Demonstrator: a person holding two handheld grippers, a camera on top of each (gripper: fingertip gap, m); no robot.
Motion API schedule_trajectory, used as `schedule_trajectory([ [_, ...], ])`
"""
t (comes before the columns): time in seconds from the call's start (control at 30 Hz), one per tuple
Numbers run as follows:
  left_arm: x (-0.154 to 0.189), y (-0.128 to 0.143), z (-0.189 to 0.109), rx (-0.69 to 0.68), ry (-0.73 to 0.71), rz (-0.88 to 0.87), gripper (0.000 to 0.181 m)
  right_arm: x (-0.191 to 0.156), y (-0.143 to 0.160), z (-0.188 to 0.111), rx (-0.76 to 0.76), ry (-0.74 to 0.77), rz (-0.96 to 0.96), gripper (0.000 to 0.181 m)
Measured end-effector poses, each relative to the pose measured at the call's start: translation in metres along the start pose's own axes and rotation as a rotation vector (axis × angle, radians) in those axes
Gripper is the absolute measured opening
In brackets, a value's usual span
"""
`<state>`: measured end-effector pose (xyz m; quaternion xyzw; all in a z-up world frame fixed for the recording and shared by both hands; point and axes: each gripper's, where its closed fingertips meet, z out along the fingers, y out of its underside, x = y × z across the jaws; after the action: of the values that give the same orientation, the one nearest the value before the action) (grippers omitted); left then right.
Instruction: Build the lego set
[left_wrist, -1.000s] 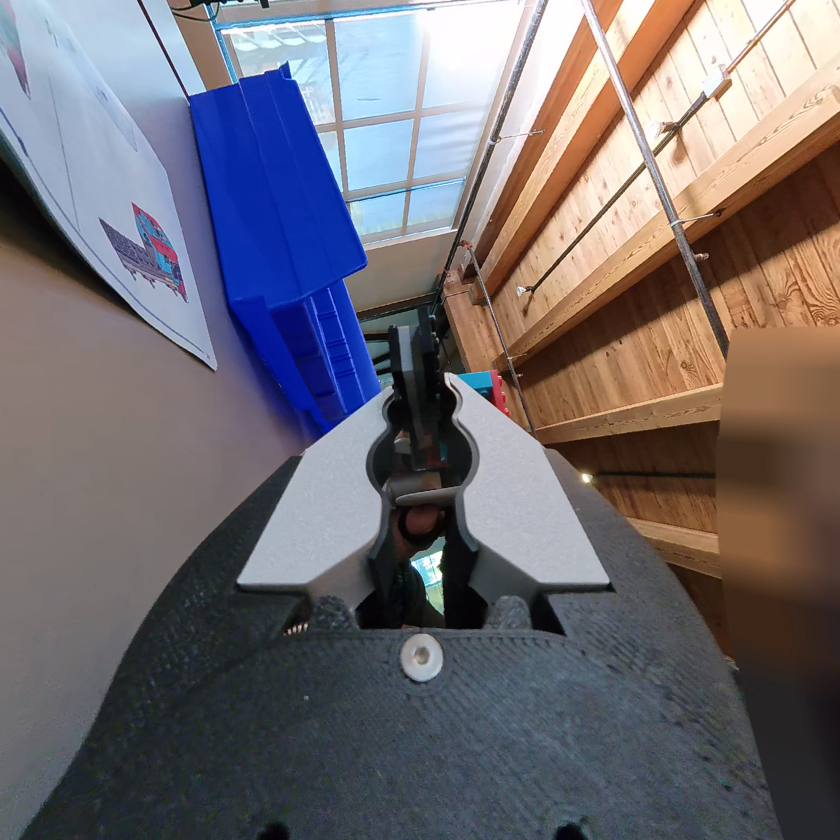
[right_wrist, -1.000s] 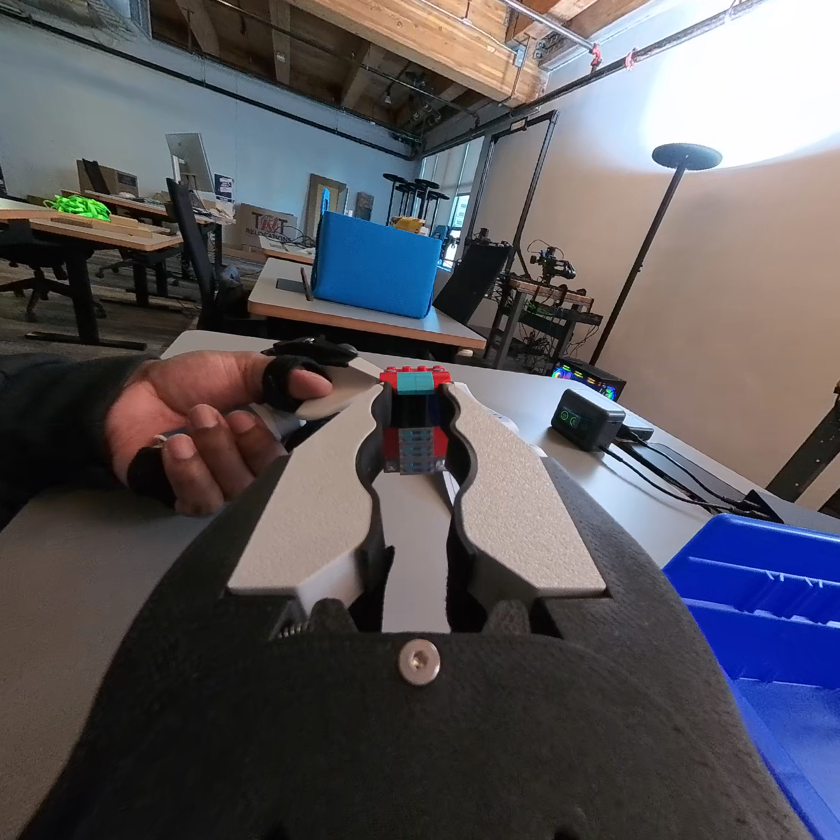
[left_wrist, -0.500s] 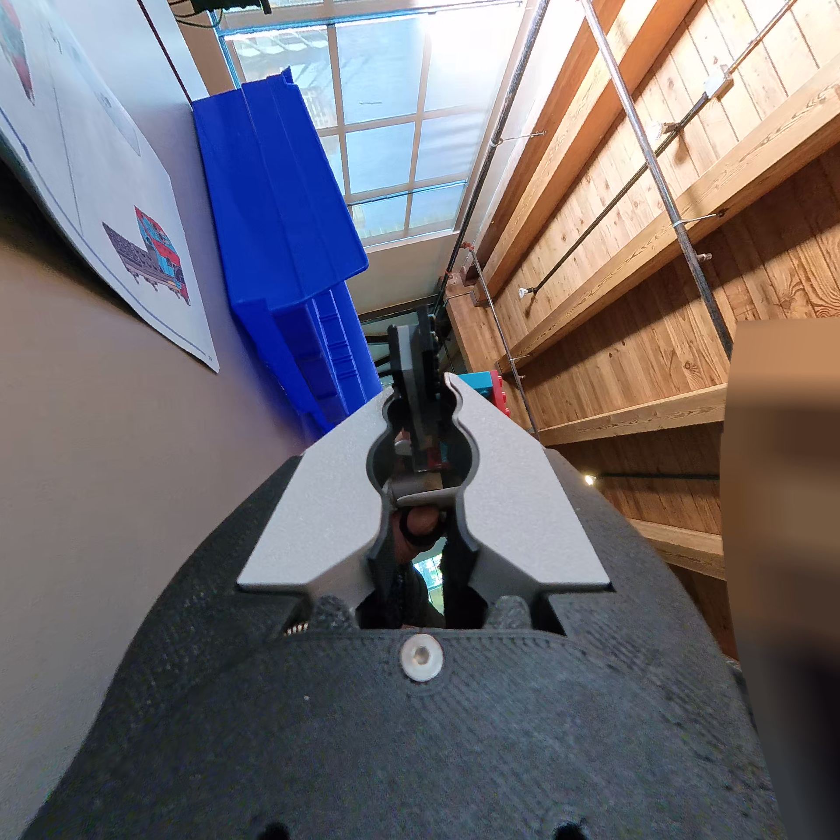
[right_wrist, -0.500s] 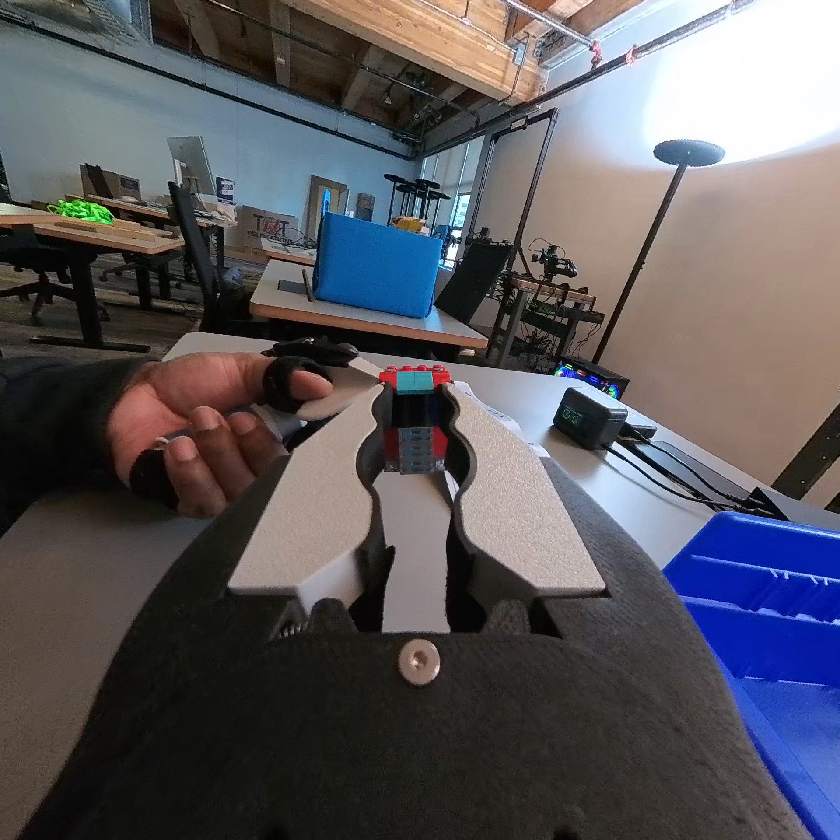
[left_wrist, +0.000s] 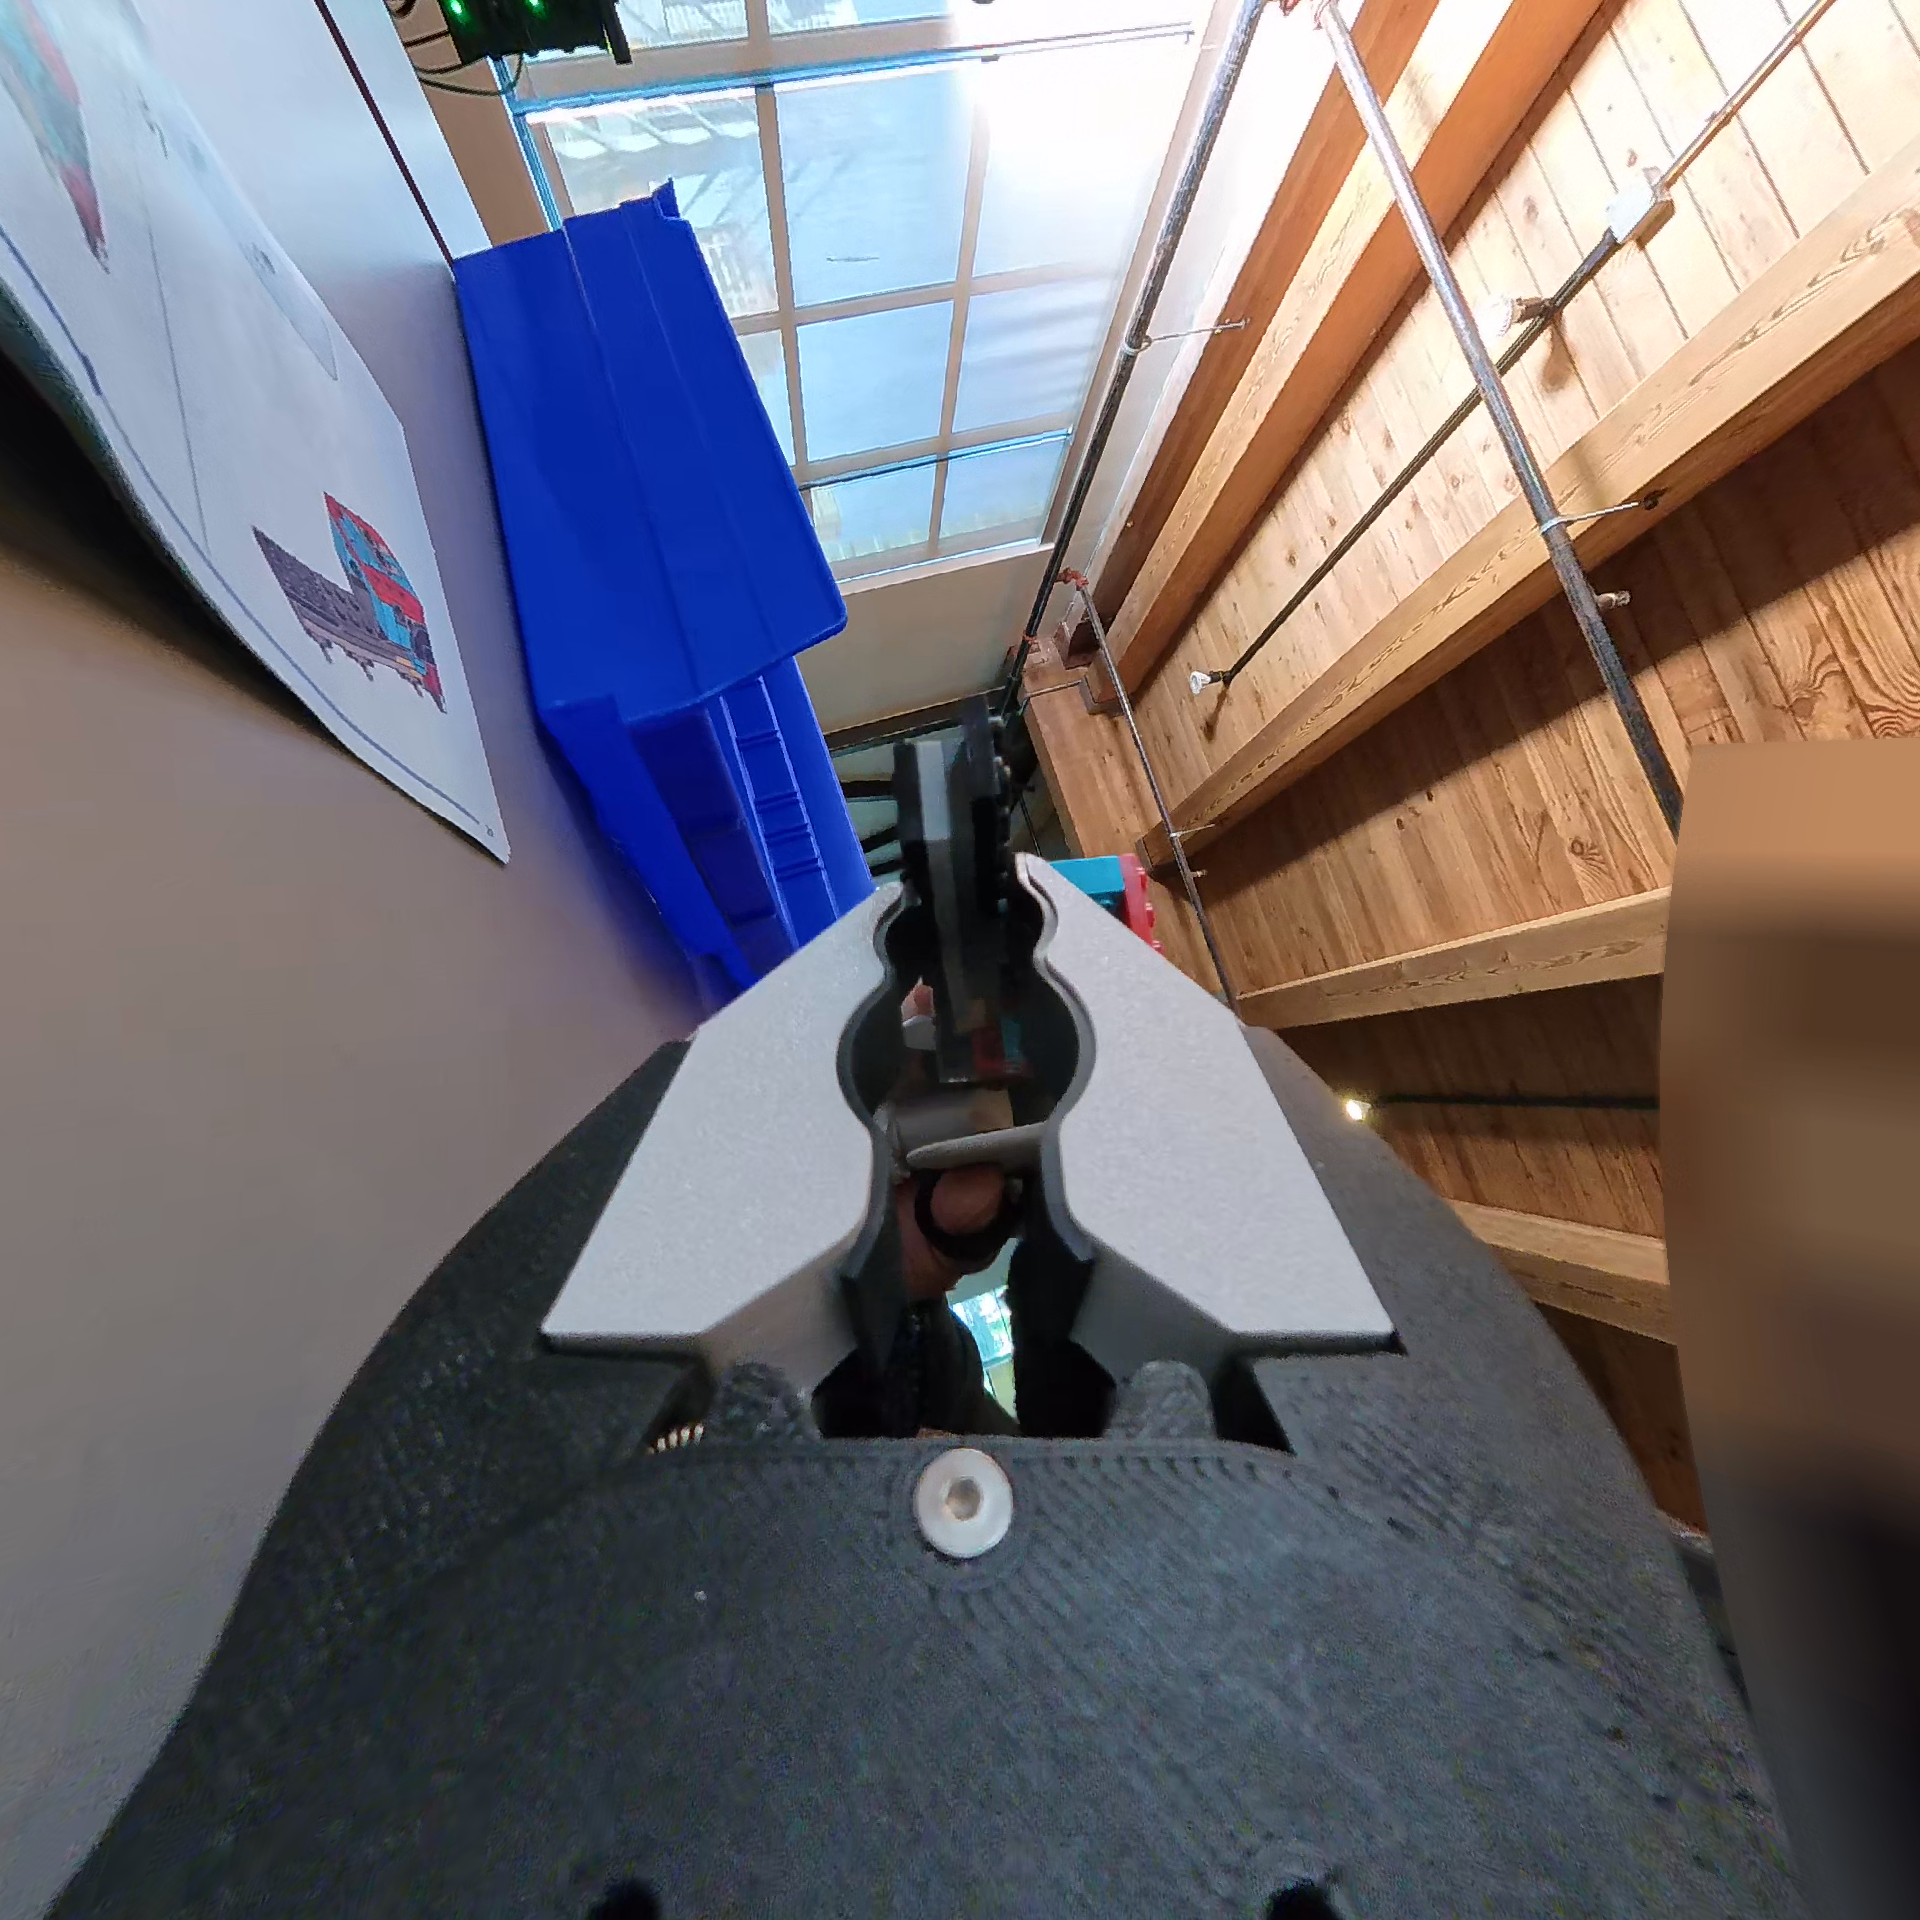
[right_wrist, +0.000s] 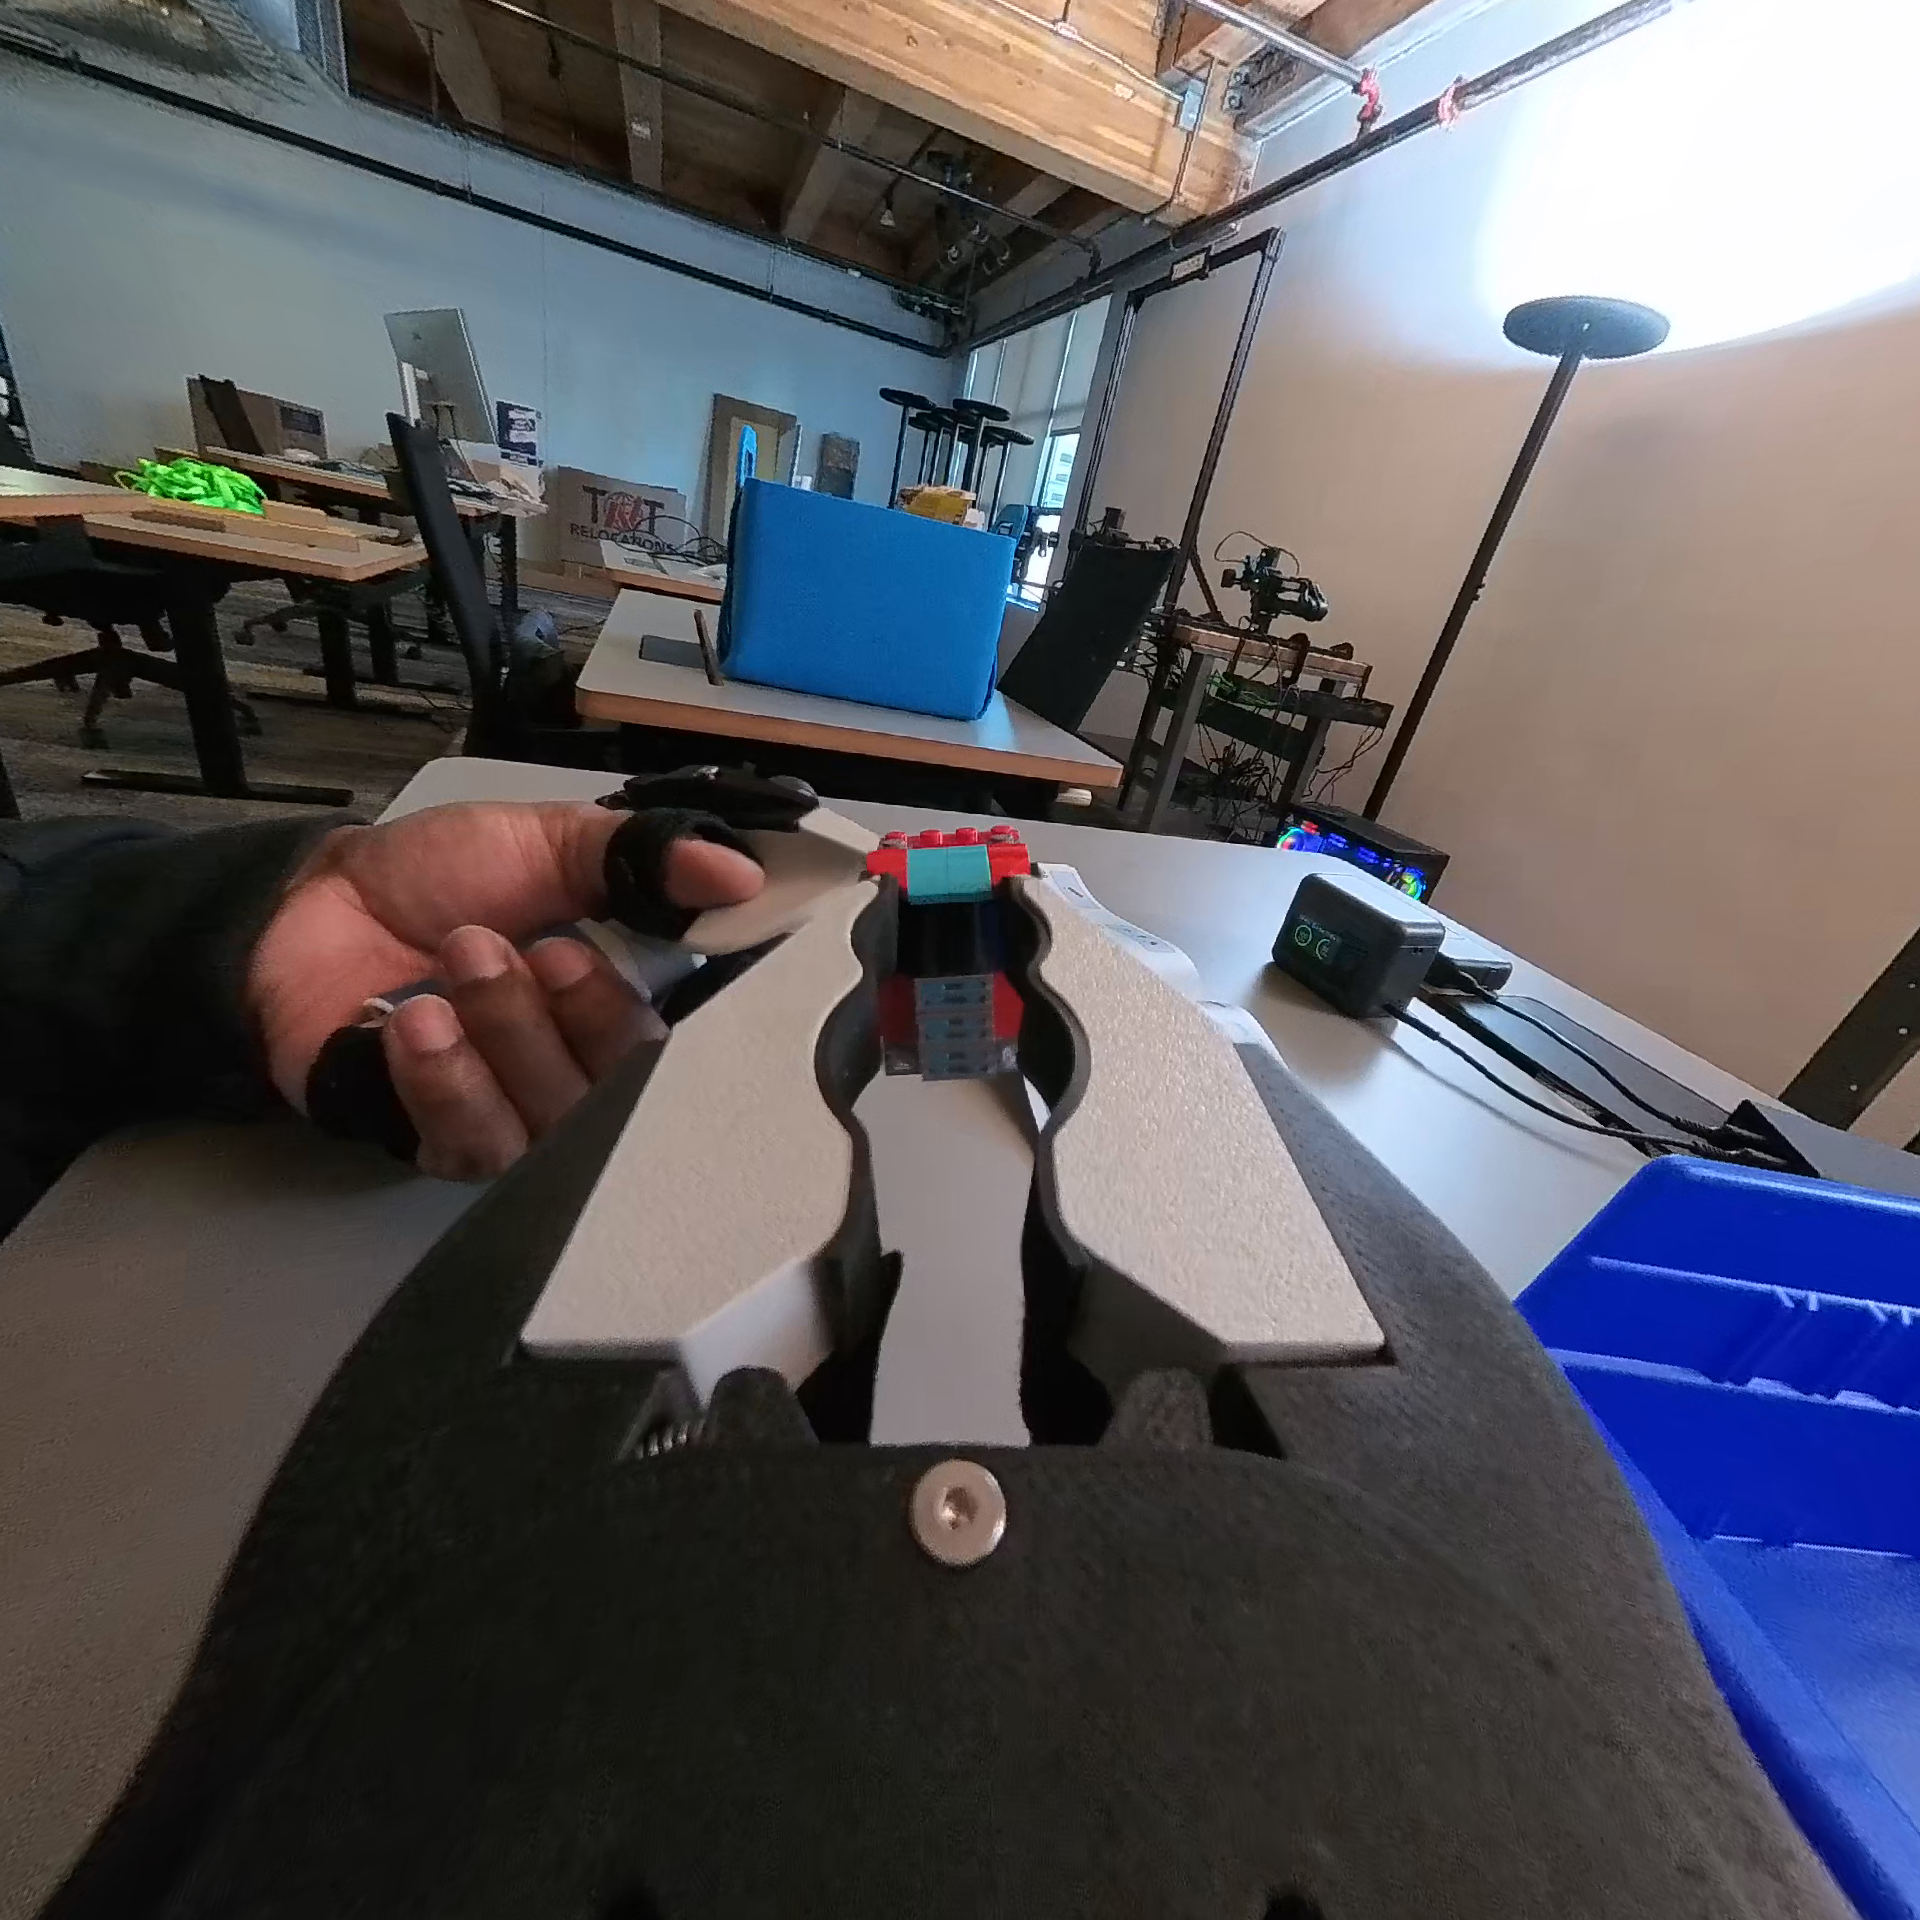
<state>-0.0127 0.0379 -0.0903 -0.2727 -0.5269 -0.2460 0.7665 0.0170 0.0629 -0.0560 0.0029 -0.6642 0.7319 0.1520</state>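
Observation:
My right gripper (right_wrist: 951, 894) is shut on a small lego truck cab (right_wrist: 948, 1023), which is red with a teal top and a grey grille, held above the table. My left gripper (left_wrist: 961, 883) is rolled on its side and shut on a dark grey lego plate (left_wrist: 935, 821), seen edge-on. The cab's teal and red end (left_wrist: 1101, 883) shows just beyond it. In the right wrist view the hand (right_wrist: 468, 966) holding the left gripper is at the left. That gripper's white finger (right_wrist: 769, 904) reaches the top of the cab.
A blue parts bin (right_wrist: 1766, 1351) stands at the right on the grey table (right_wrist: 156, 1351); it also shows in the left wrist view (left_wrist: 644, 499). A printed instruction sheet (left_wrist: 208, 416) lies on the table. A black charger (right_wrist: 1351, 940) with cables sits at the far right. Some 5 cm of space lies between my two pairs of fingers.
Almost nothing. Both grippers keep their hold, and the views have drifted only very slightly.

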Motion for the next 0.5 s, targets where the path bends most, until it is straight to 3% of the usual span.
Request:
schedule_trajectory([
  [0.2,0.0,-0.012,-0.004,0.072,-0.004,0.014,0.015,0.009,0.001,0.0,0.003,0.027,0.124,0.033],
  [0.37,0.005,-0.018,-0.007,0.107,0.013,0.05,0.015,0.01,0.013,0.012,-0.056,-0.071,0.665,0.073],
  [0.5,0.007,-0.018,-0.006,0.106,0.004,0.1,0.015,0.008,0.023,0.019,-0.056,-0.105,0.97,0.074],
])
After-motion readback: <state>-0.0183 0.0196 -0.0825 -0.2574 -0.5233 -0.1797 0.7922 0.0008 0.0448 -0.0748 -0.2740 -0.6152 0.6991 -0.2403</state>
